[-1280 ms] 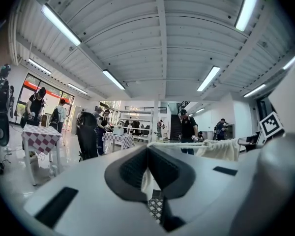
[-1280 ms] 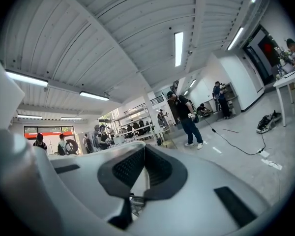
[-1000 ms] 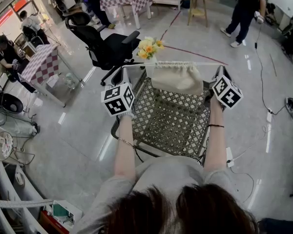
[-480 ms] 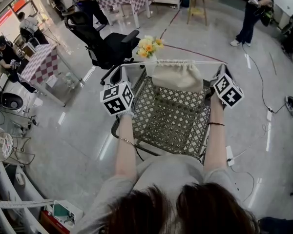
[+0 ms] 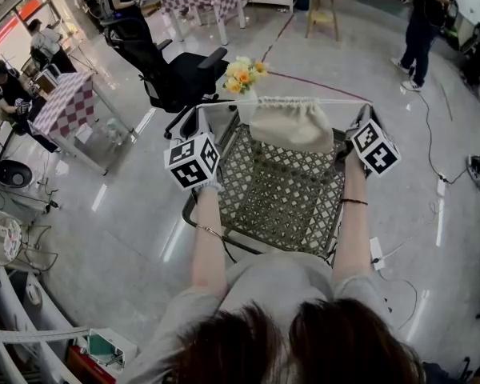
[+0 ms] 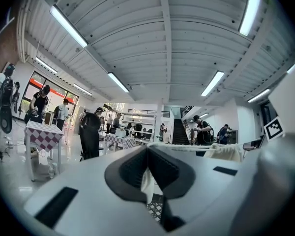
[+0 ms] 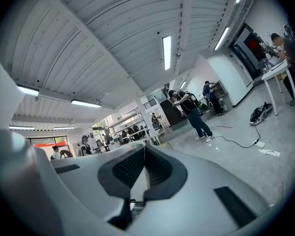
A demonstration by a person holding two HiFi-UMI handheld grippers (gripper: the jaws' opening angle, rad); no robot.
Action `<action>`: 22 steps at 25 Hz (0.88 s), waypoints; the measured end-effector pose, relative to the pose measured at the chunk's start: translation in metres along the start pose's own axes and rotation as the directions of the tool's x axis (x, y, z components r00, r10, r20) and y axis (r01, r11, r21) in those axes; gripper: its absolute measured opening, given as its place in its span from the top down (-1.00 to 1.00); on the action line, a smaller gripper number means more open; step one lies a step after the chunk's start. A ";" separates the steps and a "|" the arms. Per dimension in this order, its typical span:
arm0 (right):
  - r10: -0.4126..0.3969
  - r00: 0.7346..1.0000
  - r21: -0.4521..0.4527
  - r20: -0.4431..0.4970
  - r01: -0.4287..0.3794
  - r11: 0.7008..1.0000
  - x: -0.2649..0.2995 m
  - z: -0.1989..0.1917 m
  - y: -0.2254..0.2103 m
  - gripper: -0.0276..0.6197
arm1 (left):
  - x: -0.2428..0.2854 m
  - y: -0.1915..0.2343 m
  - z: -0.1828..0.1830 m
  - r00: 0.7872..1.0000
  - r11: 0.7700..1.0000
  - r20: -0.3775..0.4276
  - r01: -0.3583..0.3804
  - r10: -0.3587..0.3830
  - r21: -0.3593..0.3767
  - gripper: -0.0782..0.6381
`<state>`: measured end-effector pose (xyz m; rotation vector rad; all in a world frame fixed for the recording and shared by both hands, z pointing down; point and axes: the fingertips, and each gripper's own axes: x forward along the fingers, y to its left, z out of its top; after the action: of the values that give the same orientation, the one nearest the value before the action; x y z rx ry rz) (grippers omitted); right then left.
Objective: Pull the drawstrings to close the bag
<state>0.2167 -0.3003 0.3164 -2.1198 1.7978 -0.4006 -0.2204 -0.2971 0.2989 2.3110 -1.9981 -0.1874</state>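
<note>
A cream drawstring bag point(image 5: 291, 125) lies at the far end of a metal lattice table point(image 5: 276, 194), its mouth gathered in pleats. Its white drawstring point(image 5: 224, 104) runs taut out of both sides of the mouth. My left gripper point(image 5: 200, 120) is shut on the left end and my right gripper point(image 5: 360, 120) on the right end. In the left gripper view the shut left gripper point(image 6: 147, 149) pinches the drawstring point(image 6: 187, 148), which leads across to the bag point(image 6: 228, 152). In the right gripper view the right gripper point(image 7: 144, 149) is shut; the cord there is hard to make out.
A vase of yellow flowers point(image 5: 244, 77) stands just behind the bag. A black office chair point(image 5: 172, 74) is beyond the table's left corner, with a checked table point(image 5: 68, 102) further left. A person point(image 5: 422, 22) stands at the back right, and cables lie on the floor.
Both grippers and the bag have kept still. The person at the back right has walked further right and away.
</note>
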 end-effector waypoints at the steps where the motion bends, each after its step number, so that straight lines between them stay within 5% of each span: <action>1: -0.001 1.000 -0.001 0.002 0.001 1.000 -0.001 0.000 0.000 0.85 | -0.001 0.001 0.000 1.000 1.000 0.001 -0.001 0.001 0.000 0.70; 22: -0.008 1.000 0.014 0.002 0.008 1.000 -0.002 -0.003 -0.004 0.85 | -0.002 0.006 -0.006 1.000 1.000 -0.012 0.004 -0.004 0.013 0.70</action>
<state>0.2185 -0.2984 0.3208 -2.1181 1.7808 -0.4121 -0.2254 -0.2965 0.3057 2.3184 -1.9947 -0.1609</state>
